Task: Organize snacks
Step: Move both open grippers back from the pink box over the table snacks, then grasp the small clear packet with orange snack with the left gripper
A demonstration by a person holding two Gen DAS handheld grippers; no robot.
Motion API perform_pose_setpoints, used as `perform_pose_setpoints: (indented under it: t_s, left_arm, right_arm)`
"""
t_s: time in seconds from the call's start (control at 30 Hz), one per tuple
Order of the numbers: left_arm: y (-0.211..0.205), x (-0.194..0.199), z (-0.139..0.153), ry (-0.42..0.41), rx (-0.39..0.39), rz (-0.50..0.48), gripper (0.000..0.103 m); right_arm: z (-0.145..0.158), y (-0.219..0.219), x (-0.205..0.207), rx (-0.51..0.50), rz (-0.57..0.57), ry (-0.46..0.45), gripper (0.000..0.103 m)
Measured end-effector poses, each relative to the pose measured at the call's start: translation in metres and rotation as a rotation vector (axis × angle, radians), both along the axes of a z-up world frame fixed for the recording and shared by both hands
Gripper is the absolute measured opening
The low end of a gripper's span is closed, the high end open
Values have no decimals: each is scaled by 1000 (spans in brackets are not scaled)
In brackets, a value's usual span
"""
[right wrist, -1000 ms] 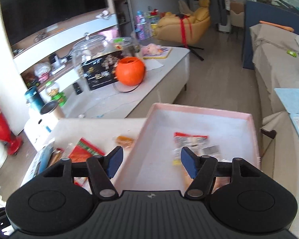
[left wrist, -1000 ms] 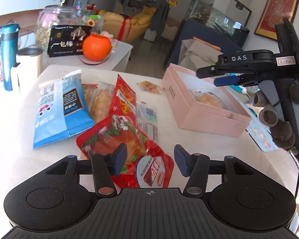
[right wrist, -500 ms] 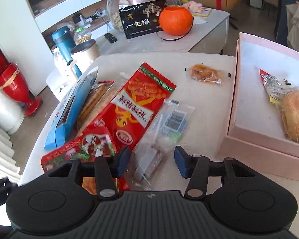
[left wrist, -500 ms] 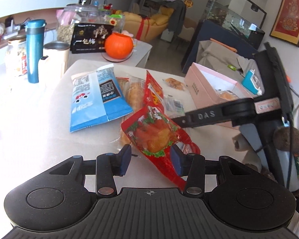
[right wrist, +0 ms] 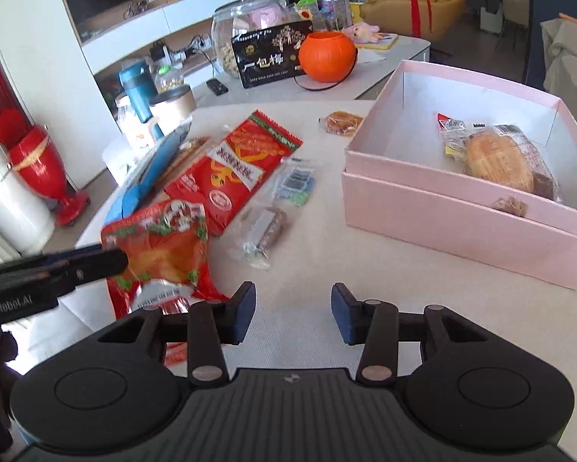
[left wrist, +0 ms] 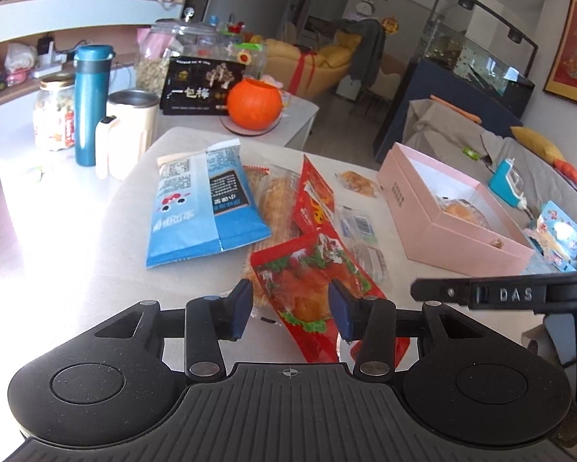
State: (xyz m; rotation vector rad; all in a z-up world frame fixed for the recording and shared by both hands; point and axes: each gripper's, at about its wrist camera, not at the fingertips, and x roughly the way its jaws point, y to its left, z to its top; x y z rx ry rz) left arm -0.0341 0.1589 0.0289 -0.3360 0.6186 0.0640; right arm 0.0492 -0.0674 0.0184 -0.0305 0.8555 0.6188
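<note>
A red chicken-snack packet [left wrist: 307, 281] lies on the white table between the open fingers of my left gripper [left wrist: 290, 310]; it also shows in the right wrist view [right wrist: 161, 254]. Behind it lie a blue bag [left wrist: 203, 208], a bread packet [left wrist: 276, 196], a red bag [right wrist: 238, 169], clear small packets [right wrist: 261, 231] and a small pastry [right wrist: 340, 121]. The open pink box [right wrist: 461, 223] at the right holds a wrapped bun [right wrist: 500, 161]. My right gripper [right wrist: 292, 315] is open and empty over bare table, in front of the box.
At the table's far left stand a teal bottle [left wrist: 90, 104], a cream mug [left wrist: 128, 134] and a jar [left wrist: 53, 115]. On the low table behind are an orange pumpkin bucket [left wrist: 253, 104], a black box [left wrist: 203, 86] and a glass jar [right wrist: 250, 34]. A sofa [left wrist: 480, 146] lies right.
My left gripper has closed in on the red chicken-snack packet, which now sits between its fingers. My right gripper has drawn back from the snack pile to bare table near the box.
</note>
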Motion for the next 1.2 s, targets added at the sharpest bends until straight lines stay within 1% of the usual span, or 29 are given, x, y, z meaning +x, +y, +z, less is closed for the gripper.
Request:
perform_pose_setpoints:
  t_s: [0.07,0.1,0.13,0.2,0.23,0.27,0.3,0.33,0.4,0.47,0.53,0.6,0.67,0.7,0.73,0.77,0.8,0.83,0.87,0.9,1.03,1.13,1.17,1.2]
  left_arm:
    - [1,-4,3,-4,8,7,48]
    - [2,-6,5,-6,14,11,48]
    - [2,-8,6,-8,19,15,48]
    - [4,-11,11,-12,34,19,48]
    - [5,-12,14,-14,47,19,48]
    - [6,-13,17,-16,58,20,48]
    - [7,-13,20,-19,66,21,48]
    - [8,-11,21,-21,68,19,48]
    - [8,-4,26,-27,63,2,48]
    - [2,10,32,-45,64,-47,48]
    - [-7,30,39,-67,70,-109,48]
    - [-19,65,45,-72,49,-206,48]
    - [-31,103,45,-55,32,-278,48]
    - [-38,126,42,-39,32,-311,48]
    - [-42,145,40,-19,27,-332,48]
    - [-45,165,38,-3,16,-339,48]
    - [-45,186,35,14,-8,-341,48]
    - [-45,205,32,32,-24,-338,48]
    - [-46,222,29,46,-24,-334,48]
    - [-47,241,23,68,-8,-332,48]
    - [-50,292,1,138,83,-316,48]
    - [-44,309,-15,177,94,-278,46]
    - [-44,309,-18,188,98,-290,45]
    - [-46,306,-19,178,122,-305,44]
  right_arm:
    - [1,11,11,60,-28,9,53]
    - [-1,19,16,67,-48,12,62]
    - [-4,30,21,64,-68,9,65]
    - [-12,51,29,37,-70,1,65]
    - [-16,60,31,17,-62,-3,65]
    - [-18,68,30,-16,-58,-30,63]
    - [-18,72,27,-51,-47,-62,51]
    - [-18,74,25,-83,-31,-74,43]
    - [-16,66,18,-115,-23,-81,41]
    - [-15,46,11,-127,-6,-75,40]
    - [-15,24,1,-148,1,-82,40]
    - [-15,3,-9,-161,17,-108,41]
    - [-18,-18,-19,-172,19,-170,41]
    - [-19,-26,-23,-185,13,-197,44]
    - [-22,-33,-24,-194,4,-210,56]
    - [-25,-41,-24,-185,-15,-217,62]
    - [-28,-49,-23,-165,-38,-222,72]
    - [-31,-56,-21,-134,-60,-211,78]
    - [-32,-62,-17,-93,-72,-194,78]
    - [-31,-65,-16,-75,-80,-188,78]
    - [-32,-59,-20,-110,-82,-208,78]
    - [-32,-61,-19,-97,-86,-204,78]
    - [-32,-63,-18,-85,-88,-200,78]
    - [-32,-64,-18,-75,-89,-197,78]
